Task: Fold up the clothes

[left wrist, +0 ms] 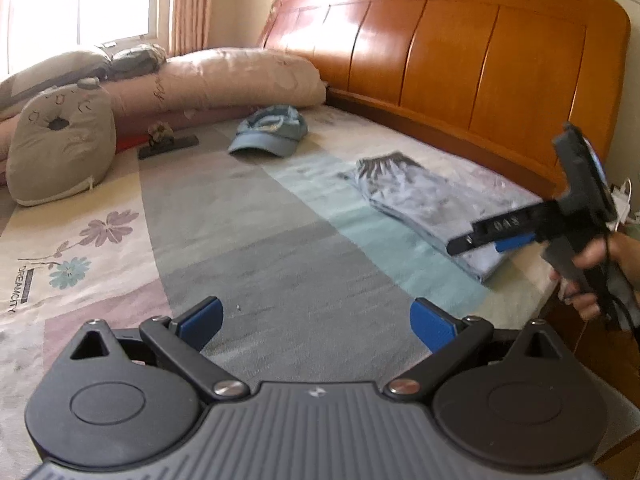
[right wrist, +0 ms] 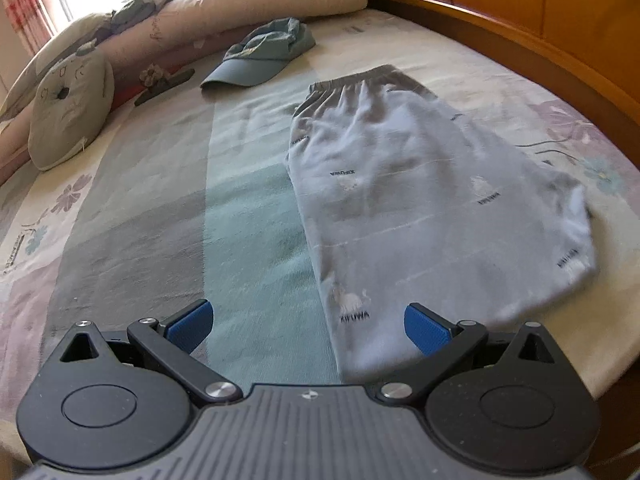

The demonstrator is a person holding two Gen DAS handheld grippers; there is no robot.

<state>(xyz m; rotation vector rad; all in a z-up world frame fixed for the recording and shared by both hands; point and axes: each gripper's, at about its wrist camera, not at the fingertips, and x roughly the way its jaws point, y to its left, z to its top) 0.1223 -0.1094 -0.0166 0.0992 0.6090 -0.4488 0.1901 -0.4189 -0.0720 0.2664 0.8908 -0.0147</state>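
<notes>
Pale blue-grey printed trousers (right wrist: 420, 200) lie folded flat on the bed, waistband toward the far side. In the left wrist view the trousers (left wrist: 420, 204) sit at the right, near the headboard. My right gripper (right wrist: 308, 326) hovers open over the near end of the trousers, its blue pads (right wrist: 424, 330) wide apart with nothing between them. My left gripper (left wrist: 316, 326) is open over bare bedsheet, left of the trousers and apart from them. The right gripper (left wrist: 480, 242), held by a hand (left wrist: 588, 276), appears in the left wrist view above the trousers' near end.
A blue cap (right wrist: 260, 54) lies beyond the trousers. Pillows (left wrist: 60, 144) and rolled bedding (left wrist: 224, 80) line the far left. A dark flat object (left wrist: 168, 146) rests by the bedding. The wooden headboard (left wrist: 460, 60) borders the right side. The bedsheet (left wrist: 260, 220) spreads between.
</notes>
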